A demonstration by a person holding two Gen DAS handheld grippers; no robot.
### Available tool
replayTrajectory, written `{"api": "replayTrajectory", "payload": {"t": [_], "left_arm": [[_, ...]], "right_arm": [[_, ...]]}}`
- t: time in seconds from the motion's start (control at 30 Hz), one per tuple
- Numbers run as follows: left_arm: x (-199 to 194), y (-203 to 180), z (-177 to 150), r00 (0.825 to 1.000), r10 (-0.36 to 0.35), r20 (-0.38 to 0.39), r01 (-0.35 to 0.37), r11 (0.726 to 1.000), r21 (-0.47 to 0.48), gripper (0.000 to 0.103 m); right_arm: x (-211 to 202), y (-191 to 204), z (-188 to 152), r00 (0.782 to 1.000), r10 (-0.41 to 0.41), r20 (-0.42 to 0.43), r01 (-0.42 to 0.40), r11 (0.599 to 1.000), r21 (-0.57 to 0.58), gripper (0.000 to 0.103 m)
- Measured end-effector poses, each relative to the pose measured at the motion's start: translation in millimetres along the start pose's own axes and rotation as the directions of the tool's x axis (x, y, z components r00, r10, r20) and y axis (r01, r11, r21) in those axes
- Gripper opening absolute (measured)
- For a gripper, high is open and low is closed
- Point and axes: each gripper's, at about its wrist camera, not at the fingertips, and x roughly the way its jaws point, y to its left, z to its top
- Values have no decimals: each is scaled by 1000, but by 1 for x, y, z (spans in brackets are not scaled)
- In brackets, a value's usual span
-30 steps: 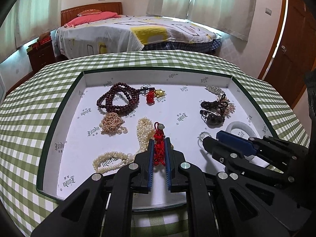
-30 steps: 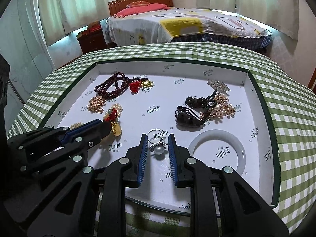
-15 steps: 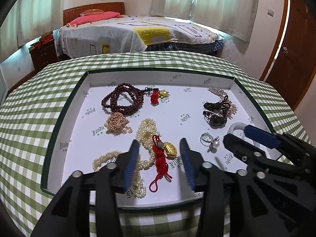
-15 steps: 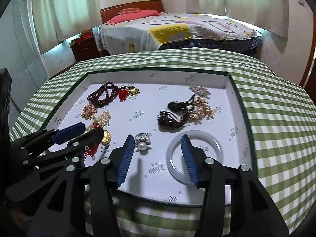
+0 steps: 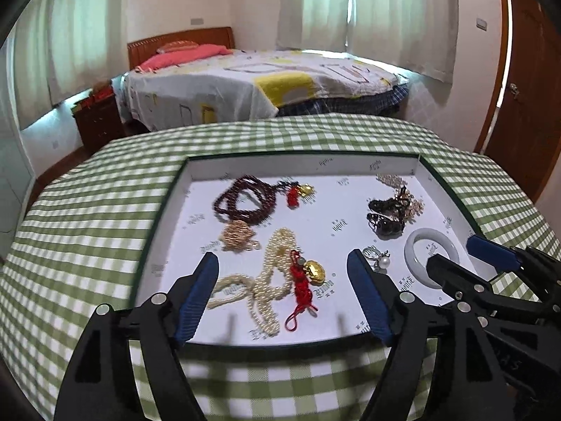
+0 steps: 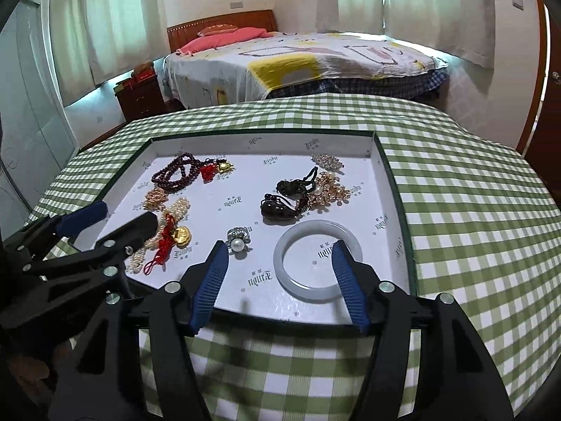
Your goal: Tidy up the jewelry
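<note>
A white tray holds jewelry on a green checked table. In the left wrist view my left gripper is open and empty above the tray's near edge, over a red knotted charm with a gold piece and a pearl necklace. In the right wrist view my right gripper is open and empty, above a pearl ring and a pale jade bangle. Dark red beads lie at the back left, dark pendants and gold brooches at the back right.
A small gold chain heap lies left of the pearls. The table drops away at the near edge. A bed, a wooden nightstand and a door stand beyond it.
Both grippers have opened and pulled back and up from the tray. The left let go of the red charm, which now lies on the pearls. The right drew off the pearl ring.
</note>
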Motion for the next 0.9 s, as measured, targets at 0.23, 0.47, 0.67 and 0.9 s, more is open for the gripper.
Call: {"api": "replayTrajectory", "payload": {"t": [0.23,0.47,0.67,0.9], "left_arm": [[-41,7,1,998,34,57,-33,999,-14,79],[-82,12,-3,992,83,99,-80,996,-33,82],[-116,16,-7,985,118,127,-113,993,-47,84],[-154,20,-7,974,141,177,-130,989,-74,84]], "right_arm": [[-34,4,-1,999,7,41,-7,1000,6,69],[-72,9,-4,996,10,84,-10,1000,1,71],[-106,14,-5,992,2,129,0,1000,-16,77],[-141,21,-6,984,2,176,5,999,-42,78]]}}
